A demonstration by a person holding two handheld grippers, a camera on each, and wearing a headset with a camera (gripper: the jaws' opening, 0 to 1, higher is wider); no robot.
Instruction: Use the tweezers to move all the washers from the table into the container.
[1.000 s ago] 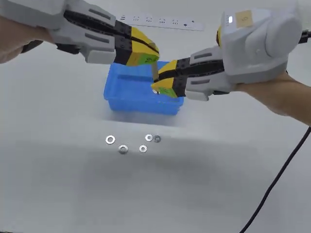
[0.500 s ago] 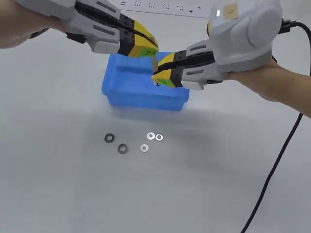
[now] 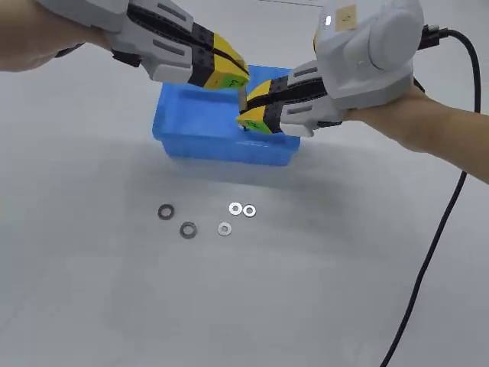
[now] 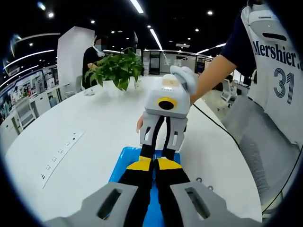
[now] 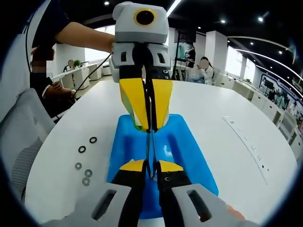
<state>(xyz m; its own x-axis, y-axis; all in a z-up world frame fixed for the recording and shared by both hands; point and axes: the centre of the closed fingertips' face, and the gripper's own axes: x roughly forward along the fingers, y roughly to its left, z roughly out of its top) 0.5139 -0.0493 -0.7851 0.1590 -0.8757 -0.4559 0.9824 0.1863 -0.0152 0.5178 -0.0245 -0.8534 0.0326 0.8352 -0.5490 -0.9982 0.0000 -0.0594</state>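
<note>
Right gripper fingers pinched shut on the tweezers, low on the blades; left gripper fingers pressed onto the same tweezers higher up, facing in from opposite. Tweezer tip hangs over the blue container; whether it carries a washer, cannot tell. Over the last second both grippers stay above the container, only the head camera drifts; five washers lie on the bench near the container's front wall, count unchanged, so probably five left to fetch. Writing: shirt reads "Mershier" and "31"; yellow label on the right gripper unreadable
</note>
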